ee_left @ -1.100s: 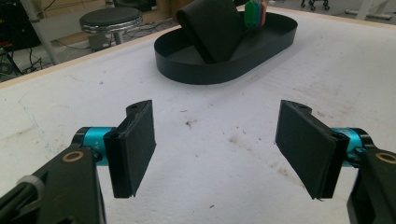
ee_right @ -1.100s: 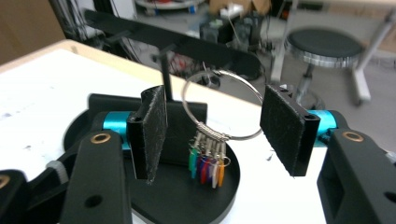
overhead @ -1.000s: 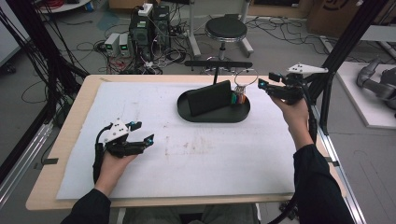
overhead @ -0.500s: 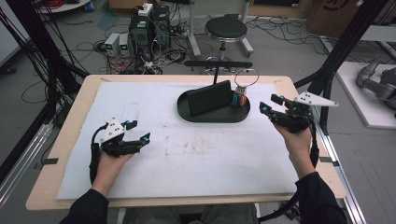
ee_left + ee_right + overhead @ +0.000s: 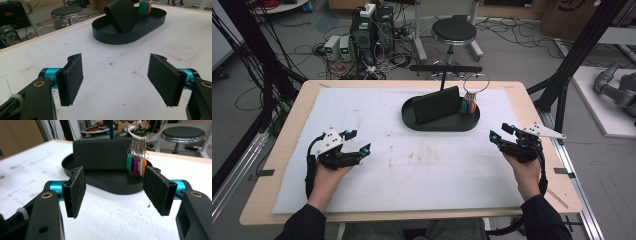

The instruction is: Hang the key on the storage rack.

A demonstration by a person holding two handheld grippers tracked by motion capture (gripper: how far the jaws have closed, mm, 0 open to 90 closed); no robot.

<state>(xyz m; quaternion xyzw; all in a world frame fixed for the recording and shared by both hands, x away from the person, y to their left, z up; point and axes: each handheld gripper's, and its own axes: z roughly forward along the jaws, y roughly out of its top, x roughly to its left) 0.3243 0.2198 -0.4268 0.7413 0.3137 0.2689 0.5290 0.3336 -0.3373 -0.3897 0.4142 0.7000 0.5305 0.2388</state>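
A wooden table (image 5: 532, 107) is being covered by a white mat (image 5: 412, 165) — stained near the middle. Behind it a round black stool (image 5: 454, 31) is standing on a grey floor (image 5: 512, 55), which is being crossed by loose cables (image 5: 317, 50). Electronics boxes (image 5: 372, 30) are being kept beside the stool — black frame posts (image 5: 582, 50) are flanking the table.

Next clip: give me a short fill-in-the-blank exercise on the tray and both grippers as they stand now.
1. The black wallet leans inside the oval black ____.
2. The coloured key tags hang from a metal ____.
3. The jaws of the left gripper stand ____ with nothing between them.
4. The right gripper points toward the ____.

Missing words: tray; ring; open; tray
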